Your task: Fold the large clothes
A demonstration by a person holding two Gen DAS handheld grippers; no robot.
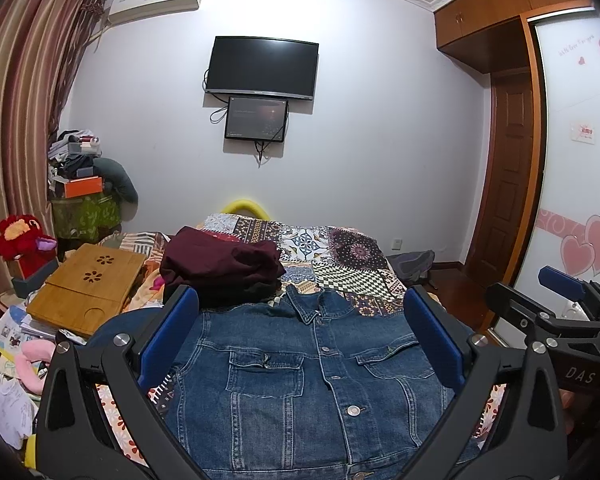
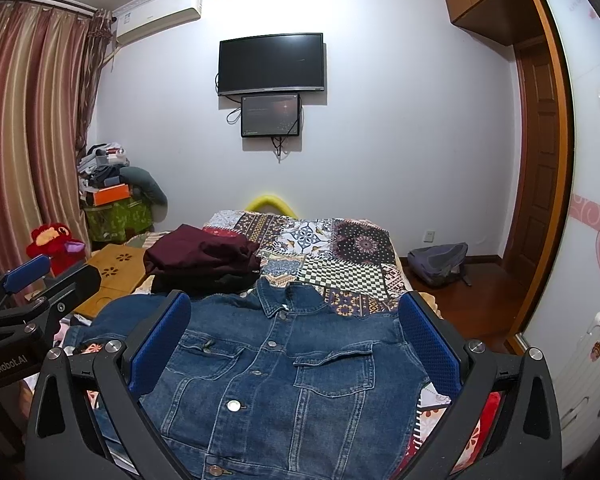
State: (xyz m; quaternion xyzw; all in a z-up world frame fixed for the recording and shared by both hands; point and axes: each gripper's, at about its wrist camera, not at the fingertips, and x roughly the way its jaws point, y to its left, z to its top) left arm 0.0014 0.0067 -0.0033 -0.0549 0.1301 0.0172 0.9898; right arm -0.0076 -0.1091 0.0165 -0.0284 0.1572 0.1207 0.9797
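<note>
A blue denim jacket point(image 1: 300, 376) lies flat, front up and buttoned, on the patchwork bed cover point(image 1: 340, 256), collar toward the far end. It also shows in the right wrist view point(image 2: 284, 380). My left gripper point(image 1: 300, 320) is open and empty, held above the jacket's chest. My right gripper point(image 2: 296, 320) is open and empty, also above the jacket. The right gripper shows at the right edge of the left wrist view point(image 1: 560, 300); the left one shows at the left edge of the right wrist view point(image 2: 28, 280).
A stack of folded dark red and black clothes point(image 1: 224, 268) sits beyond the jacket's left shoulder. A bamboo lap tray point(image 1: 88, 288) and clutter lie on the left. A backpack point(image 2: 438, 260) rests on the floor at right, by the wardrobe point(image 1: 572, 168).
</note>
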